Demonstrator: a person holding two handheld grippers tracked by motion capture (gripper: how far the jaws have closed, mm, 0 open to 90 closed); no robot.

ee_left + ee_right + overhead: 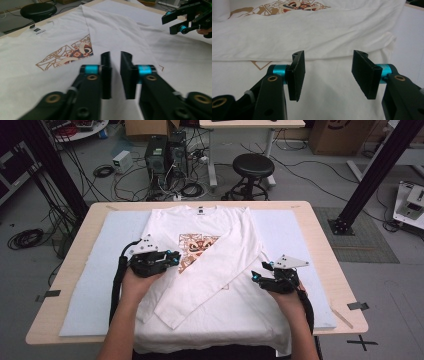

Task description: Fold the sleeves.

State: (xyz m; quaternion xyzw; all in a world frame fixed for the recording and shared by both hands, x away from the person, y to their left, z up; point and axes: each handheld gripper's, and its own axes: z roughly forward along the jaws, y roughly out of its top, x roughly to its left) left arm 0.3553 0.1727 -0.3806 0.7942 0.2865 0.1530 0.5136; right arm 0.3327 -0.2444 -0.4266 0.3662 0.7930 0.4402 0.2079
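Grey floor [300,180], black stool [253,166], tangled cables [187,187], cardboard boxes [334,135]

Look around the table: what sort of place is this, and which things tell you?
Probably a robotics lab or workshop: computer towers amid tangled cables on the floor, black metal frame posts, and a white shirt on a padded work table.

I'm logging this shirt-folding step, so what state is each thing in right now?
White shirt: lying flat, print up, hem hanging over the near table edge.
Sleeve: folded diagonally across the chest, partly covering the print.
Left tongs: jaws nearly closed with a narrow gap, holding nothing, above the shirt.
Right tongs: jaws wide open, empty, near the folded sleeve.
Blue mat: spread flat under the shirt.
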